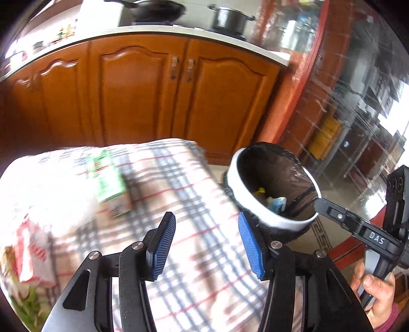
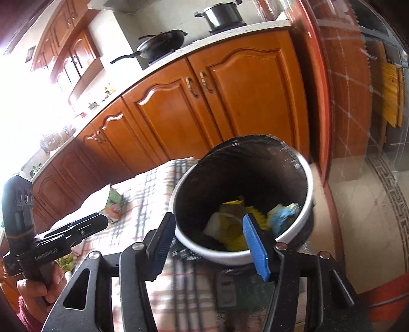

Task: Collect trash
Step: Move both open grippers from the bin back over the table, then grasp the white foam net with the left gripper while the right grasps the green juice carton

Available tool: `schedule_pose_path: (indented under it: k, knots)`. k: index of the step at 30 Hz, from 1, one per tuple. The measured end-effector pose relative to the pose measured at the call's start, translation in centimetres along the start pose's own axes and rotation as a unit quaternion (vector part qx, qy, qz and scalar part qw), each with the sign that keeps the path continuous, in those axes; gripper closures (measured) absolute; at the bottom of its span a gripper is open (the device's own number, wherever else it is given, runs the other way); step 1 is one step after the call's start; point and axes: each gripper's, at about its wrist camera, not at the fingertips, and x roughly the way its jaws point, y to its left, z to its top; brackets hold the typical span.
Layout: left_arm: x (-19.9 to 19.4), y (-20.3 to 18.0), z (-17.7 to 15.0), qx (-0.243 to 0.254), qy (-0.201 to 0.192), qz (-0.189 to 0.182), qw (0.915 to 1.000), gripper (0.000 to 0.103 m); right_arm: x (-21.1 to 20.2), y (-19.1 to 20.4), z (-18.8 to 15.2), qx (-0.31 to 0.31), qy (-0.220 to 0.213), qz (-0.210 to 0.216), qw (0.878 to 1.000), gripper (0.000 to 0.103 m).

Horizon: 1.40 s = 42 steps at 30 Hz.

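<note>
My left gripper (image 1: 205, 224) stands open above the plaid-clothed table (image 1: 194, 194), with nothing between its blue pads. A green carton (image 1: 112, 184) lies on the cloth ahead of it to the left, and a red-and-white packet (image 1: 30, 255) lies at the near left. The black-lined trash bin (image 1: 276, 222) stands off the table's right corner. My right gripper (image 2: 208, 224) is open and empty over the near rim of the bin (image 2: 225, 255). Yellow wrappers (image 2: 232, 229) and a blue scrap (image 2: 281, 214) lie inside.
Wooden cabinet doors (image 1: 143, 97) run behind the table, under a counter with a wok (image 2: 163, 43) and a pot (image 2: 222, 15). A glass door (image 1: 358, 107) and a red frame stand at the right. Green leaves (image 1: 28, 306) lie at the table's near left.
</note>
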Motion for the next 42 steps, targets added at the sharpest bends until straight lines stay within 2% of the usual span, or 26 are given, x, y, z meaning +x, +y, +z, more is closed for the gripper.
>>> schedule_pose_path:
  k: [9,15,21,24,27,34,42]
  knots:
    - [-6.1,4.4,-3.4,-0.049,-0.017,0.031,0.9982,0.050,0.1,4.8,-2.0,-0.009,0.006,0.040,0.999,0.042]
    - [-8.8,7.4,-3.6,-0.074,-0.022,0.046,0.9960,0.050,1.2,8.0,-2.7,-0.031,0.021,0.059,0.998,0.042]
    - [-10.2,9.5,-3.3,-0.077,-0.028,0.062,0.9947,0.048,2.5,10.7,-2.6,-0.048,0.032,0.075,0.996,0.040]
    - [-9.7,10.1,-2.6,-0.067,-0.014,0.067,0.9954,0.044,3.3,11.8,-2.5,-0.058,0.038,0.082,0.994,0.040]
    - [-8.9,10.6,-1.5,-0.051,-0.005,0.087,0.9949,0.044,4.3,13.1,-2.2,-0.068,0.046,0.091,0.992,0.040]
    - [-6.8,13.4,1.9,-0.069,0.009,0.081,0.9943,0.044,6.9,15.8,-1.1,-0.081,0.059,0.117,0.988,0.040]
    - [-0.6,15.8,4.7,-0.052,0.065,0.092,0.9923,0.048,11.3,18.8,-0.3,-0.136,0.082,0.122,0.980,0.040]
